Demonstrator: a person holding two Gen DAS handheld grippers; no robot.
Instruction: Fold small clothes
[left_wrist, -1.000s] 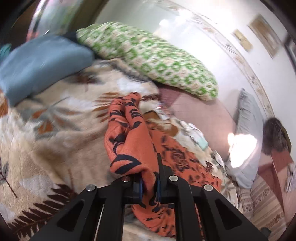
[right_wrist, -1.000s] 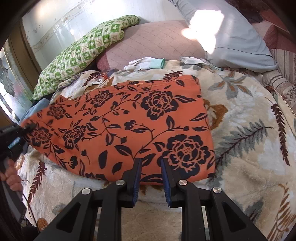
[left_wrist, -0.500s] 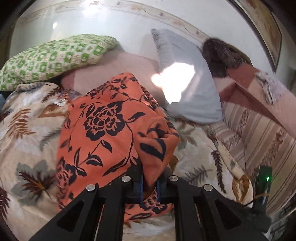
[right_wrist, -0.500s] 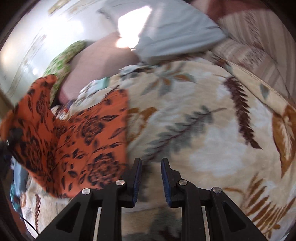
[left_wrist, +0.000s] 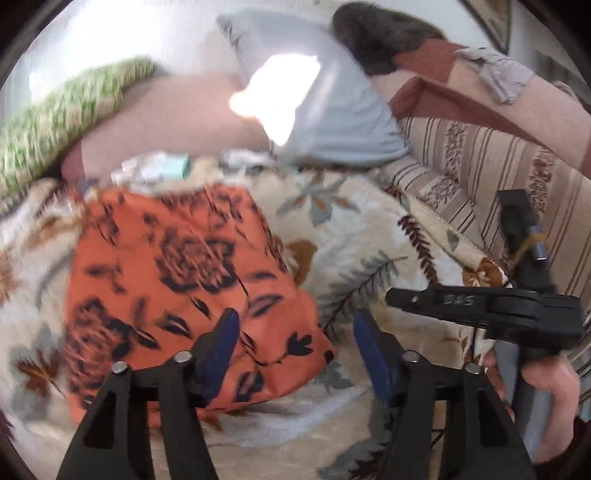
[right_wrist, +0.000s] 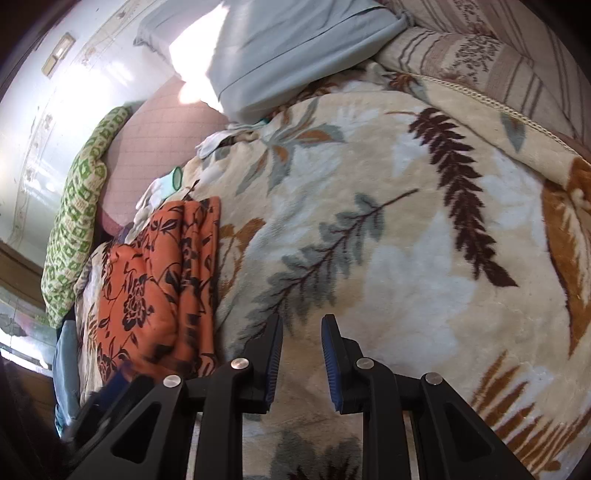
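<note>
The left tongs are opening, their blue pads spreading apart with nothing pressed between them. The orange flowered cloth lies folded on the leaf-patterned blanket, just ahead of these tongs and to their left side; its near right corner reaches into the gap between the pads, under the left pad, but neither pad grips it. To the right of the left tongs, a hand holds the other tool.

The right tongs stand at a narrow gap and hold nothing; bare blanket lies beneath and ahead of them. From them the cloth lies off to the left, apart from the pads. Beyond it sit a green patterned pillow and a grey pillow.
</note>
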